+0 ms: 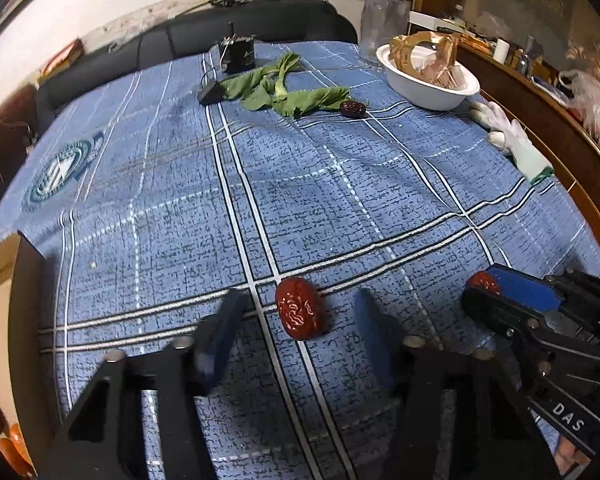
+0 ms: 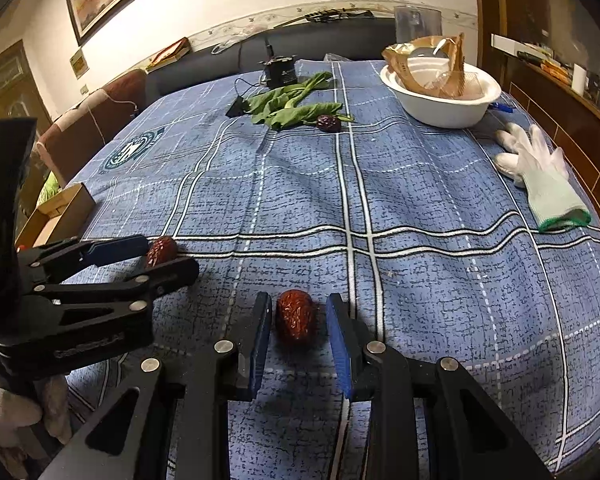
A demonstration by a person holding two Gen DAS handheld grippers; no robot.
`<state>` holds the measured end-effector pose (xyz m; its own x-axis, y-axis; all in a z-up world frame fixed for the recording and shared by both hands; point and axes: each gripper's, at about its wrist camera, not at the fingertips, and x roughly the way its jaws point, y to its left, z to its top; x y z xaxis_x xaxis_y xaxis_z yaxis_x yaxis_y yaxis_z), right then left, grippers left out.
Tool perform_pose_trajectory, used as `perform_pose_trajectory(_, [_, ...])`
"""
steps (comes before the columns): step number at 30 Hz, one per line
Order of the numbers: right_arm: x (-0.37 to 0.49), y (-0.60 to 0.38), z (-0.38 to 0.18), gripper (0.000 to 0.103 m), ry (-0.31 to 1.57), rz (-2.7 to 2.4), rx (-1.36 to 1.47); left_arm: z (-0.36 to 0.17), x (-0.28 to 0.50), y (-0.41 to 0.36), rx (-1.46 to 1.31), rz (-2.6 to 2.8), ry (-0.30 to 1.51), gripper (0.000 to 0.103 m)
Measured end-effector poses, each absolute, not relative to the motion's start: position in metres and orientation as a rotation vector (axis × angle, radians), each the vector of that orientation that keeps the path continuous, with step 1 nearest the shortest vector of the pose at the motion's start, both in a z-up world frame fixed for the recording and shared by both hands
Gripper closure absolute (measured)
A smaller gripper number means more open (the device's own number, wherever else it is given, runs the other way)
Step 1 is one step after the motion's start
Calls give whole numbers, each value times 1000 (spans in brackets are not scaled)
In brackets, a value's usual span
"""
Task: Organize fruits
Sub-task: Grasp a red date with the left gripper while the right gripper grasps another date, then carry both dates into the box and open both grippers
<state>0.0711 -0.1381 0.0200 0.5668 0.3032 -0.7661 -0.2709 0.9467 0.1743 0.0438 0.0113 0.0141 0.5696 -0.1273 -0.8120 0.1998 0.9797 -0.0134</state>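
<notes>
left claw (image 1: 296, 320) gaping around a date (image 1: 300, 308) lying on the table (image 1: 340, 184) | right claw (image 2: 298, 320) straddling another date (image 2: 295, 316), unclenched | risk: wrinkled dates rolling aside if fingers are closing off-centre

Woven matt tablecloth (image 2: 420, 200), wrinkled glossy jujube (image 2: 295, 317), smooth, probably plastic bowl (image 2: 440, 110), knit glove (image 2: 540, 176)

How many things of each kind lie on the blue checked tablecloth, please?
Wrinkled red dates: 3 (one between the left gripper fingers, one between the right gripper fingers, one dark date by the leaves)
Green leafy vegetable: 1
White oval bowl: 1
White cloth glove: 1
Total: 6
</notes>
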Motion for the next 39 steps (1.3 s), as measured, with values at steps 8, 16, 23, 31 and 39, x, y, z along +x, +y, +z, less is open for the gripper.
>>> perform_pose_trajectory(8, [67,-129,20,80,897,365,-3,18,38,13,60,-191,933,81])
perform_pose_trajectory(16, [64,-131,22,81,877,368,14,35,15,27,2,-178,905,81])
perform_pose_trajectory(23, [54,-126,29,81,854,386,12,52,-10,49,-50,-152,888,81])
perform_pose_trajectory(31, [32,-110,46,81,835,446,7,67,-42,82,-111,-80,867,81])
perform_pose_trajectory(39, [8,-95,64,81,815,485,10,72,-73,110,-116,16,850,81])
